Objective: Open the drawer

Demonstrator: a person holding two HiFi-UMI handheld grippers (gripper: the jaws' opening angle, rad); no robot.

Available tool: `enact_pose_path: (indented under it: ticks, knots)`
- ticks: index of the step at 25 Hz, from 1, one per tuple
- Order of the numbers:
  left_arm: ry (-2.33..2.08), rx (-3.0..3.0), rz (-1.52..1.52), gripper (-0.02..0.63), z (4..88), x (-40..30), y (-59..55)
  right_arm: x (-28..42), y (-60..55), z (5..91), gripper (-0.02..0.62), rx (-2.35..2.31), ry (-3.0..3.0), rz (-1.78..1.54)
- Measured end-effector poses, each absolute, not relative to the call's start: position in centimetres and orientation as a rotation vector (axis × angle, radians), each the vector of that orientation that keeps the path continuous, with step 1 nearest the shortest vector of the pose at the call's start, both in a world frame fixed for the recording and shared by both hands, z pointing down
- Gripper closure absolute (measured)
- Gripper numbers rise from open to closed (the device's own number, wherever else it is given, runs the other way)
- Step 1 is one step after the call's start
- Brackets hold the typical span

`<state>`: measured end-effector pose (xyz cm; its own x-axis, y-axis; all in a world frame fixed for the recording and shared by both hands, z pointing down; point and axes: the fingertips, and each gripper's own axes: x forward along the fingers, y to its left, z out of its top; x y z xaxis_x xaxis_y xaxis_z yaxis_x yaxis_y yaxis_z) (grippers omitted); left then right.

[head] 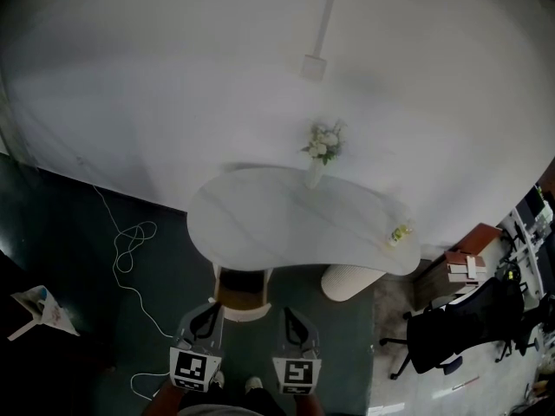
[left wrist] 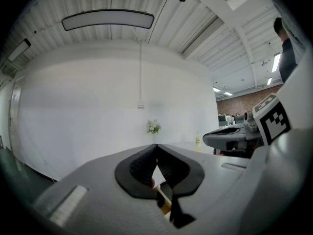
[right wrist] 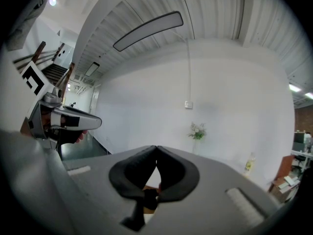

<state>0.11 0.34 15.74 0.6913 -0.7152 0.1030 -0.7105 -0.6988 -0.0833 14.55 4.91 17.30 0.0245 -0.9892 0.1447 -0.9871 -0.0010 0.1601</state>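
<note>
- Our left gripper [left wrist: 156, 146] has its jaws closed tip to tip, with nothing between them.
- Our right gripper [right wrist: 156, 147] is likewise closed and empty.
- The wooden drawer [head: 241, 289] sits under the near edge of the white table [head: 260, 224], just ahead of both grippers.

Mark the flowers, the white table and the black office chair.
flowers [head: 323, 141], head view, on the blossoms.
white table [head: 260, 224], head view, on bare tabletop.
black office chair [head: 455, 328], head view, on its black upholstery.
</note>
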Motion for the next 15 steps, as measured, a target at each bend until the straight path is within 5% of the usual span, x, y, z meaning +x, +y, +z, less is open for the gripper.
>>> enact_pose_path:
  ticks: [15]
  knots:
    - [1.205,-2.856,-0.202,0.596,15.84,0.27,0.02,14.21,4.46,17.23,0.591,2.074,-2.071,-0.018]
